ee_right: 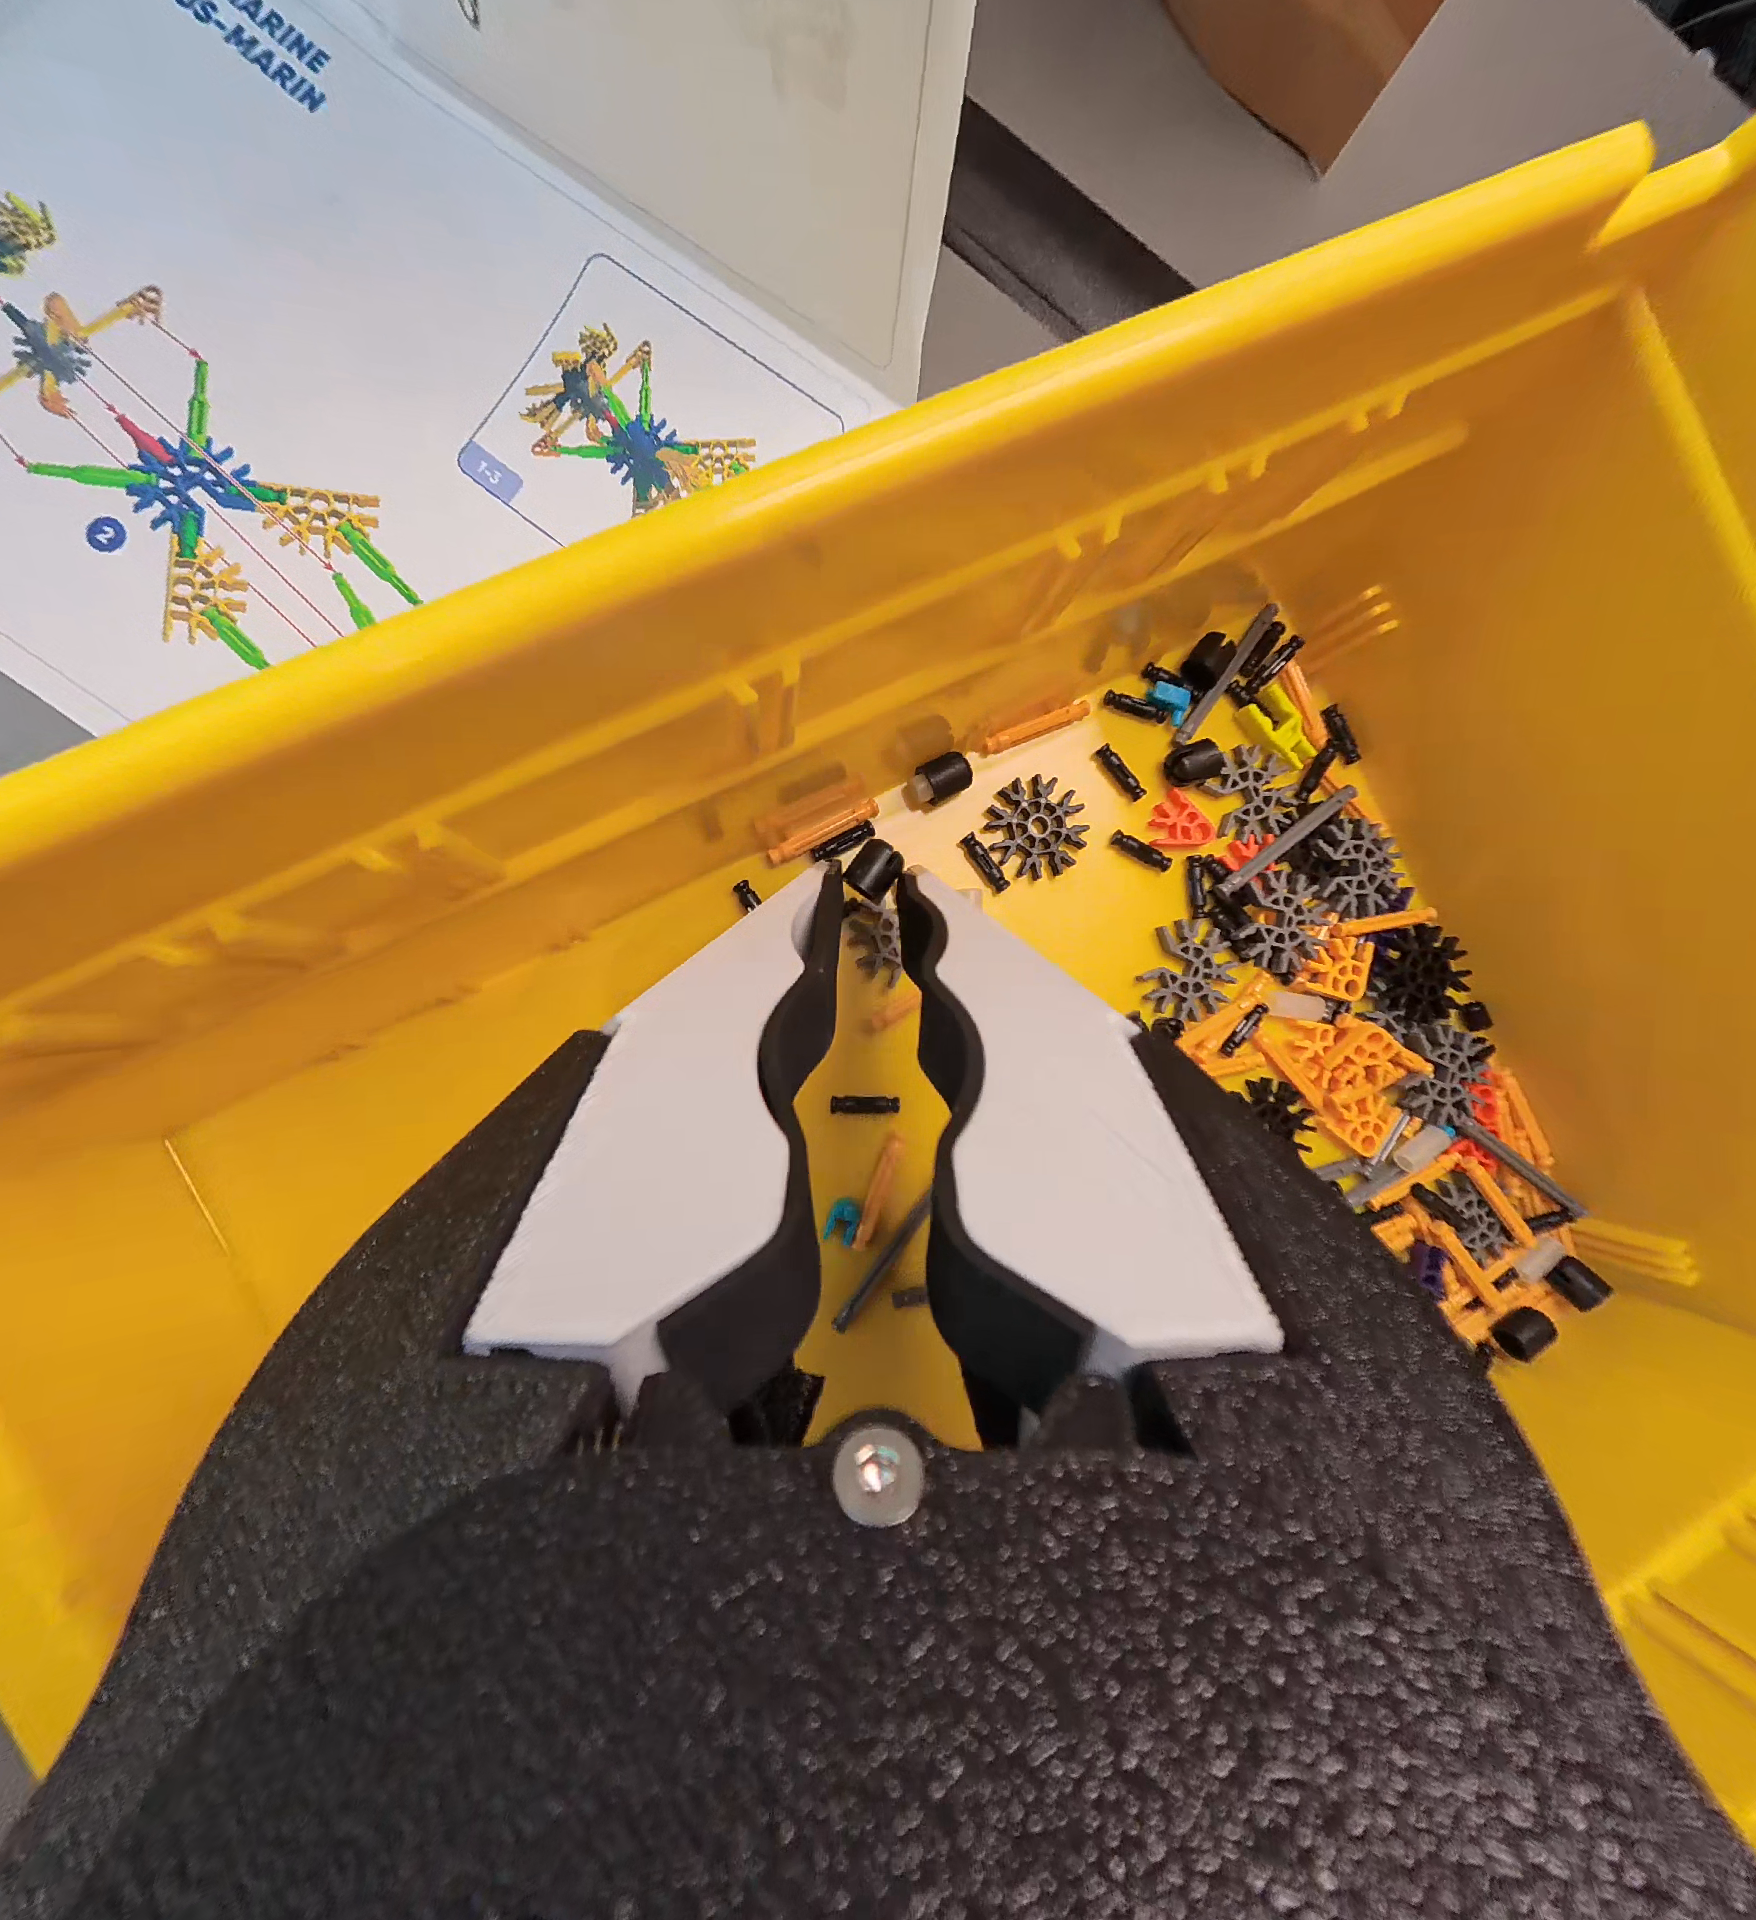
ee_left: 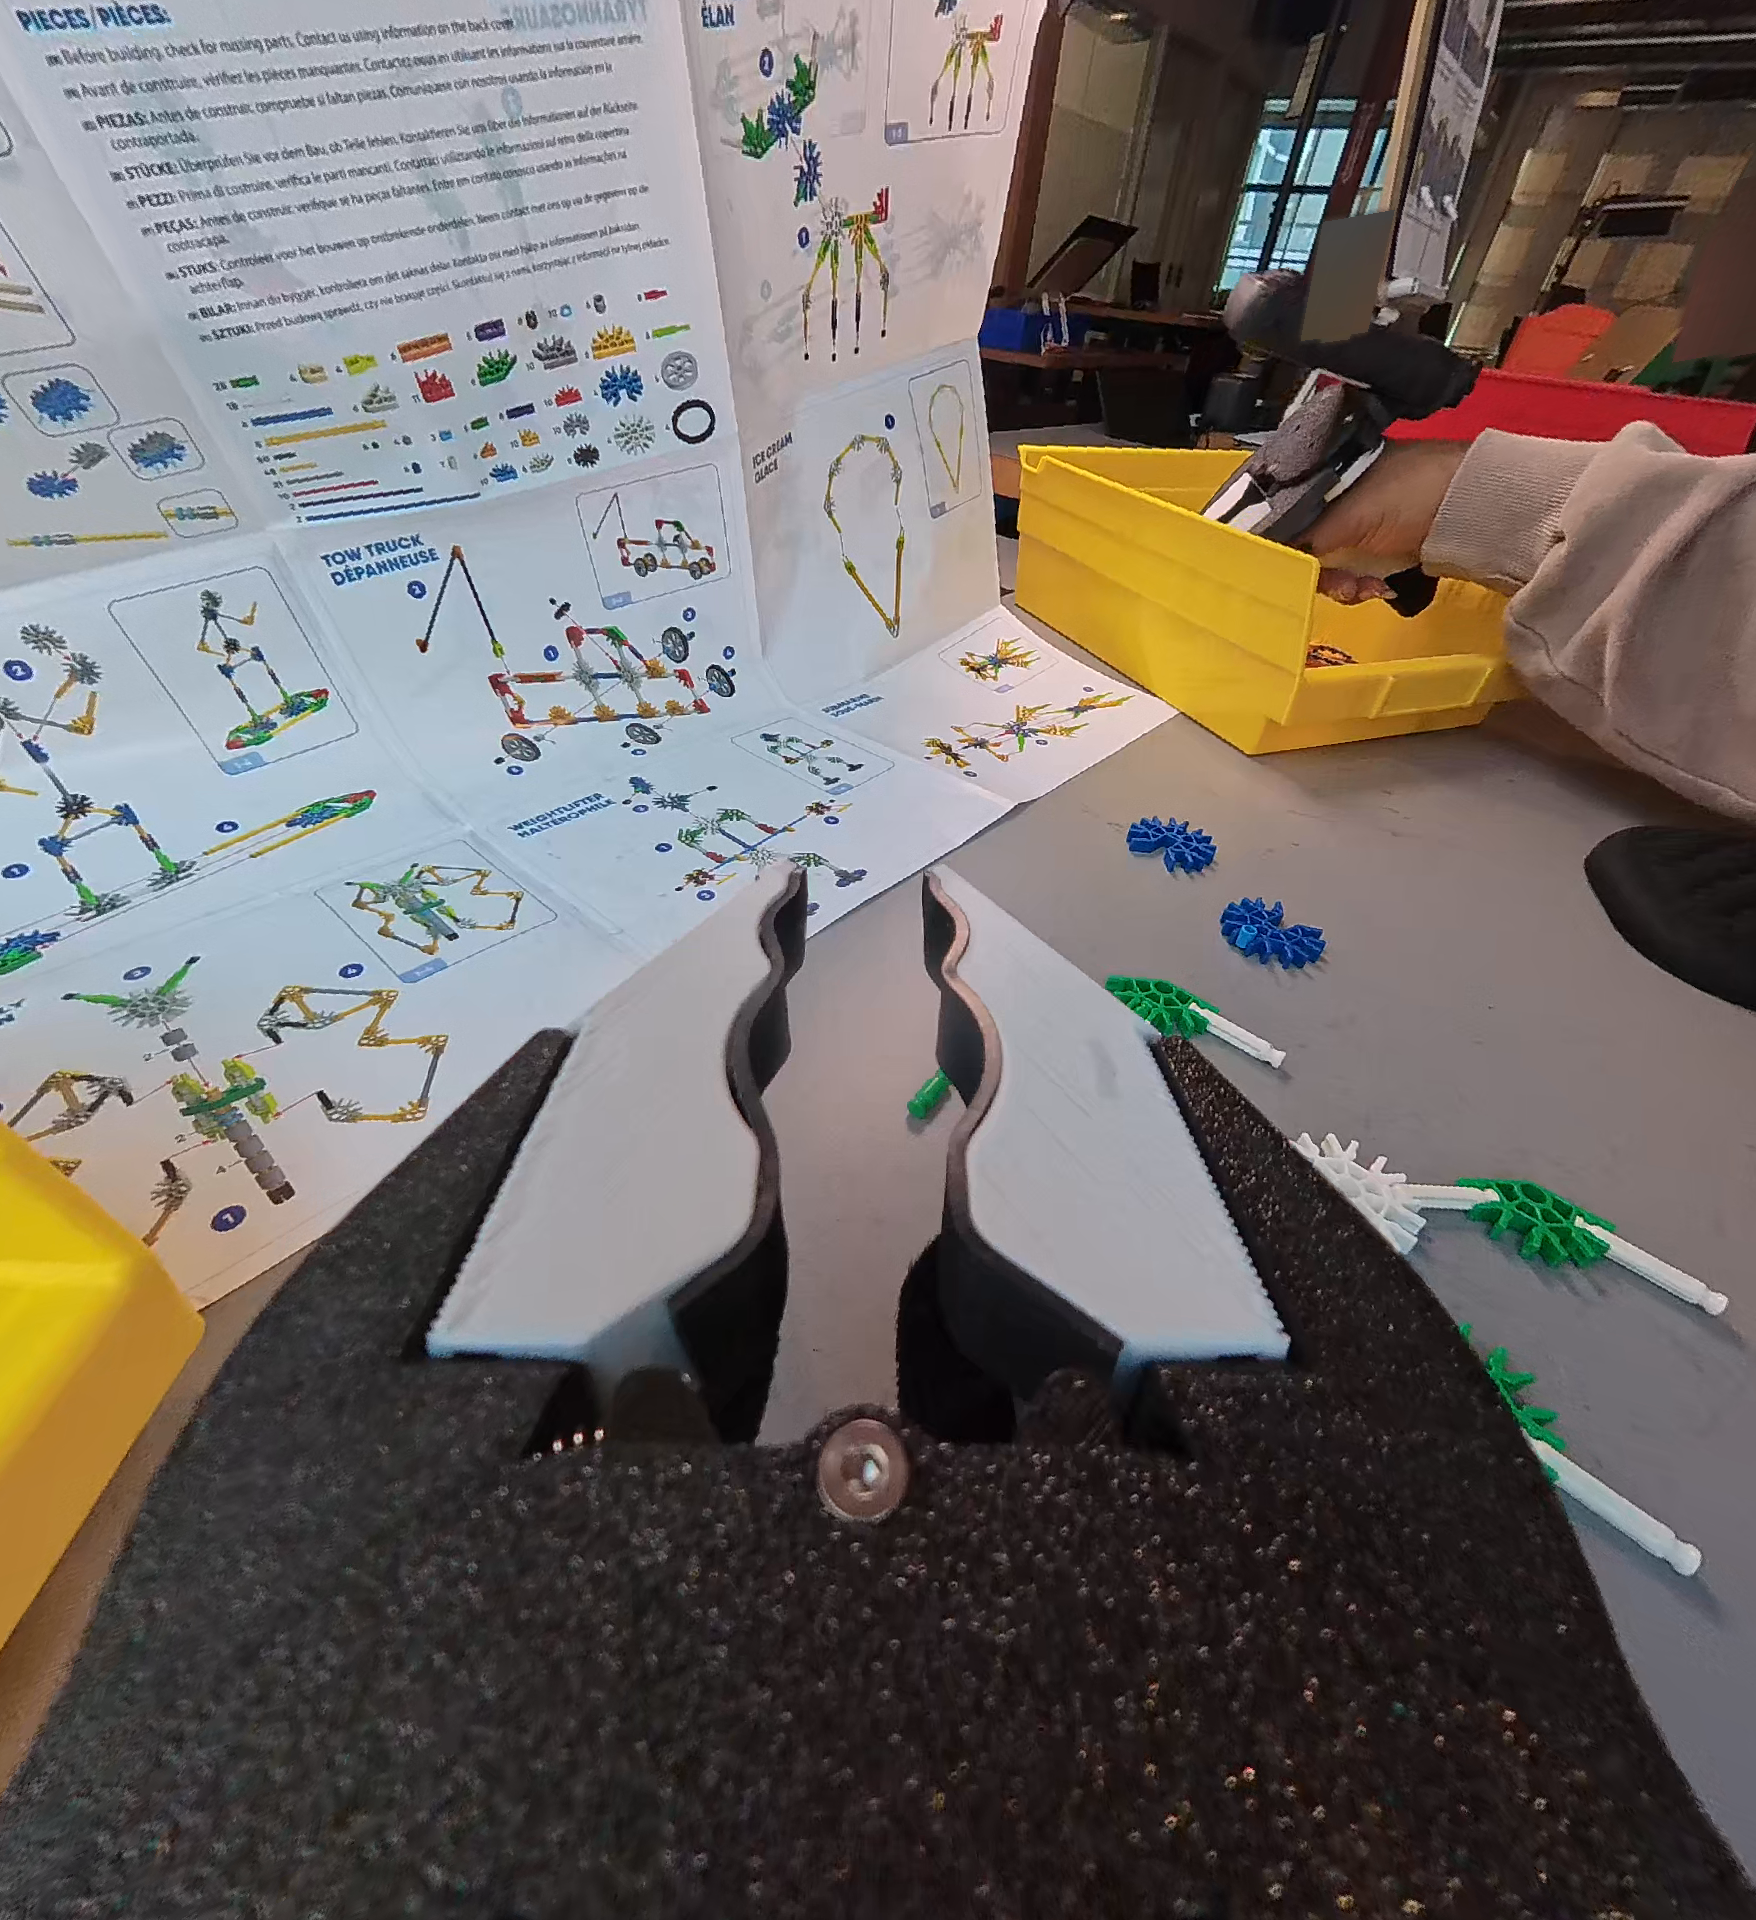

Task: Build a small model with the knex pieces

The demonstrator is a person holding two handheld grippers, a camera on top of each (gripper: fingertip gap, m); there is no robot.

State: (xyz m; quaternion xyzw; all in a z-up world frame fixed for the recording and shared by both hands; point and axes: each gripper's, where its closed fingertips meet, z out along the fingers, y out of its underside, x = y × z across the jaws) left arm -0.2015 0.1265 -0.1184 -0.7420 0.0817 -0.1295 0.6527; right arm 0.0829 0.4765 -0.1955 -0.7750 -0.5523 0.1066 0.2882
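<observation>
My left gripper (ee_left: pixel 863 894) is open and empty, low over the grey table (ee_left: pixel 1373 831) at the edge of a large instruction sheet (ee_left: pixel 386 727). A short green rod (ee_left: pixel 926 1093) lies just by its right finger. My right gripper (ee_right: pixel 869 878) reaches down into a yellow bin (ee_right: pixel 645 644) and is shut on a small black cylinder piece (ee_right: pixel 872 864) at its fingertips. A grey snowflake connector (ee_right: pixel 879 940) lies under the fingers. In the left wrist view a sleeved hand holds the right gripper (ee_left: pixel 1258 499) in that bin (ee_left: pixel 1165 561).
Two blue connectors (ee_left: pixel 1172 842) (ee_left: pixel 1269 932) and green connectors on white rods (ee_left: pixel 1165 1006) (ee_left: pixel 1534 1221) lie on the table to the right. A second yellow bin (ee_left: pixel 12 1351) stands at the left. The bin holds a heap of orange, grey and black pieces (ee_right: pixel 1373 1039). About 45 centimetres separates my left fingertips from my right.
</observation>
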